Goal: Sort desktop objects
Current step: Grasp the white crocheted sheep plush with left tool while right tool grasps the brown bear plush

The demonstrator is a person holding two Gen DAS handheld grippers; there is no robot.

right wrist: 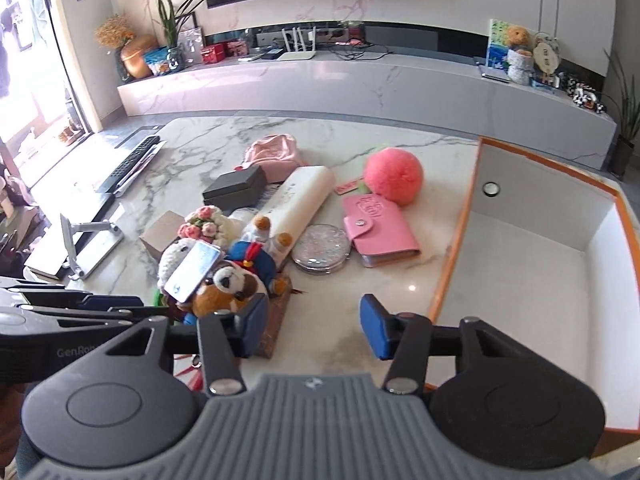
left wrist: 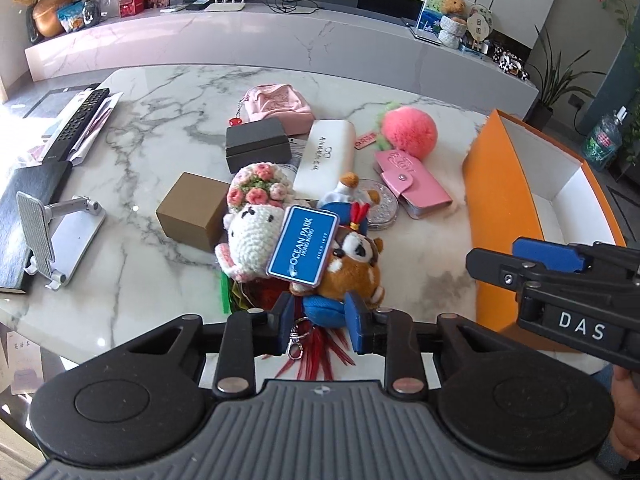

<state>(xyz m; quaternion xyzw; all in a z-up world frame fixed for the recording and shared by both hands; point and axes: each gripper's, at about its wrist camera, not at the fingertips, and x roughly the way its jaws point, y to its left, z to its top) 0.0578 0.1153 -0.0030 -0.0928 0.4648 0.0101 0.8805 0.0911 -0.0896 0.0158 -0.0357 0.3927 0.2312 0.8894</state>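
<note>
A pile of trinkets lies mid-table: a brown plush toy [left wrist: 356,260] with blue parts, a blue Ocean Park card [left wrist: 304,244] leaning on it, and a crocheted white doll [left wrist: 252,216] topped with flowers. My left gripper [left wrist: 322,322] is at the pile's near edge, its pads closed on the plush toy's blue lower part, above a metal clasp and red feathers [left wrist: 320,356]. My right gripper [right wrist: 316,326] is open over bare marble, between the plush toy [right wrist: 228,286] and the orange box [right wrist: 452,248]. Nothing is between its pads.
Behind the pile lie a white glasses case [left wrist: 326,156], dark box [left wrist: 258,144], cardboard box [left wrist: 192,210], pink pouch [left wrist: 278,102], pink pompom [left wrist: 406,130], pink card holder [left wrist: 412,184] and round compact [left wrist: 382,204]. A phone stand [left wrist: 60,224] and remote [left wrist: 80,120] are left.
</note>
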